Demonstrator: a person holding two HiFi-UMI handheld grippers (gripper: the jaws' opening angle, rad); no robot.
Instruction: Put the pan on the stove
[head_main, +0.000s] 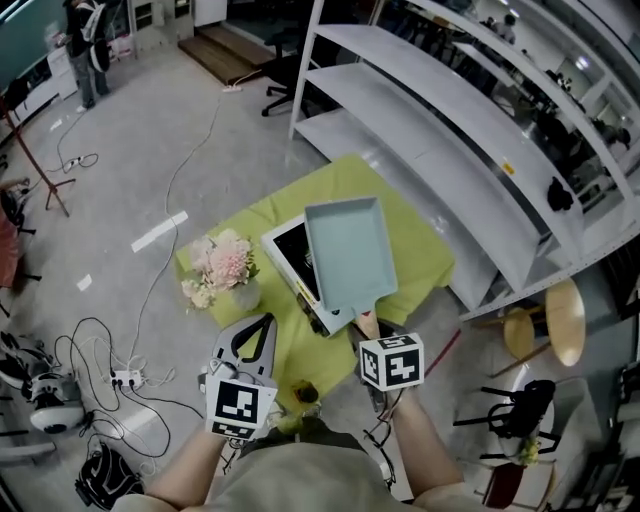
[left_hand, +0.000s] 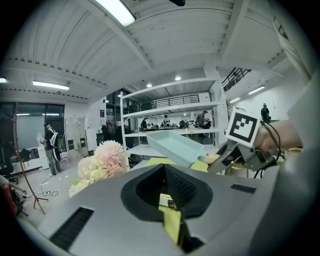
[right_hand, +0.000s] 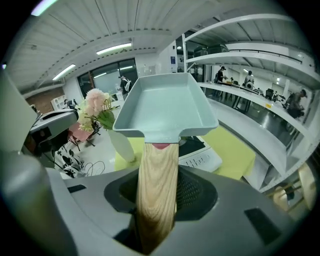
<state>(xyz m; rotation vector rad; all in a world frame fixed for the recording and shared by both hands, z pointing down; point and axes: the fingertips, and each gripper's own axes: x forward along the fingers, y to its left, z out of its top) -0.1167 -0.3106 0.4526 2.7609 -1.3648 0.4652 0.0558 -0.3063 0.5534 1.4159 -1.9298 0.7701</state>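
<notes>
My right gripper (head_main: 369, 330) is shut on the wooden handle (right_hand: 156, 185) of a pale blue rectangular pan (head_main: 348, 250). I hold the pan in the air, over the right part of the white stove with a black top (head_main: 288, 255) on the green-covered table (head_main: 420, 255). The right gripper view shows the empty pan (right_hand: 167, 107) straight ahead, with the stove (right_hand: 200, 155) below and behind it. My left gripper (head_main: 266, 322) hangs near the table's front edge, left of the pan, its fingers meeting at the tips with nothing between them. It sees the pan (left_hand: 175, 145) from the side.
A vase of pink and white flowers (head_main: 225, 265) stands on the table, left of the stove. White shelving (head_main: 430, 110) runs along the right, with a round wooden stool (head_main: 562, 320) beside it. Cables and a power strip (head_main: 120, 378) lie on the floor at left.
</notes>
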